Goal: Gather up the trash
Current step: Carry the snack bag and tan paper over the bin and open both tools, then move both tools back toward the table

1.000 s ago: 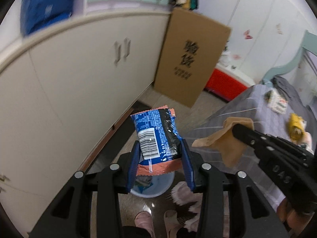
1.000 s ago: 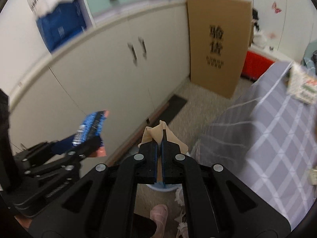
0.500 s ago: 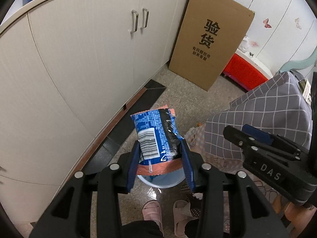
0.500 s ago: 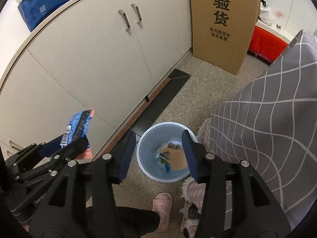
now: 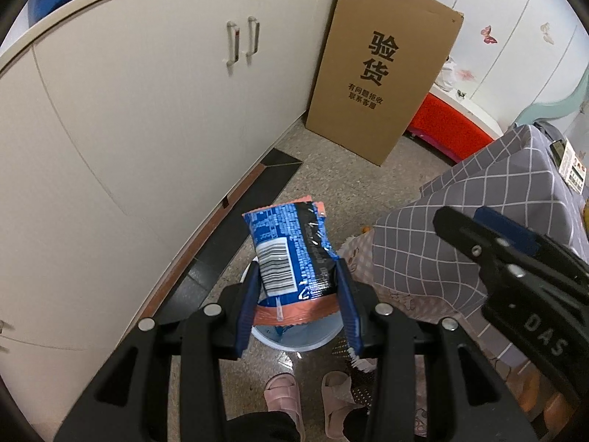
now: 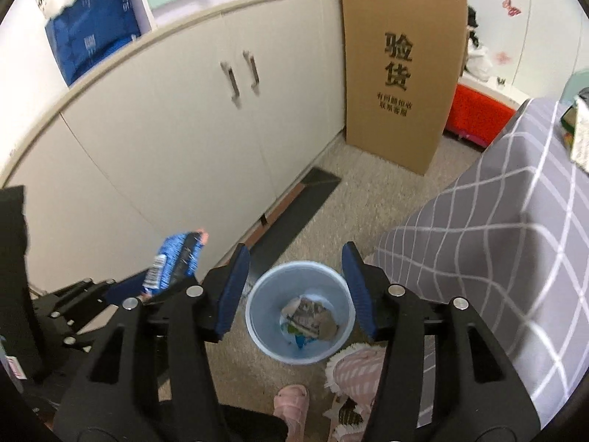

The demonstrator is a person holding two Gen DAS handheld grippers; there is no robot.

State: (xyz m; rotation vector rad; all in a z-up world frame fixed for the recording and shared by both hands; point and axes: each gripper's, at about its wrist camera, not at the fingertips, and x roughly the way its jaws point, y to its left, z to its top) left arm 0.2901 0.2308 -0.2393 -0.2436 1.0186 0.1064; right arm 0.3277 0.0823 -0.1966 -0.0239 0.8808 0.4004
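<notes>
My left gripper (image 5: 296,287) is shut on a blue snack wrapper (image 5: 289,254) with a barcode and an orange edge, held upright above the pale blue bin (image 5: 294,335) on the floor. The wrapper also shows in the right wrist view (image 6: 176,263), left of the bin. My right gripper (image 6: 294,283) is open and empty, directly above the bin (image 6: 257,316). Several pieces of trash (image 6: 309,318), among them a tan piece, lie in the bin's bottom. The right gripper also shows in the left wrist view (image 5: 478,235).
White cabinets (image 5: 147,110) run along the left. A brown cardboard box (image 6: 401,73) leans at the back. A grey checked bedcover (image 6: 497,239) hangs at the right. The person's pink slippers (image 5: 283,394) stand near the bin.
My right gripper opened and dropped the tan piece into the bin. Both grippers tilted down toward the floor. The left gripper still holds the wrapper.
</notes>
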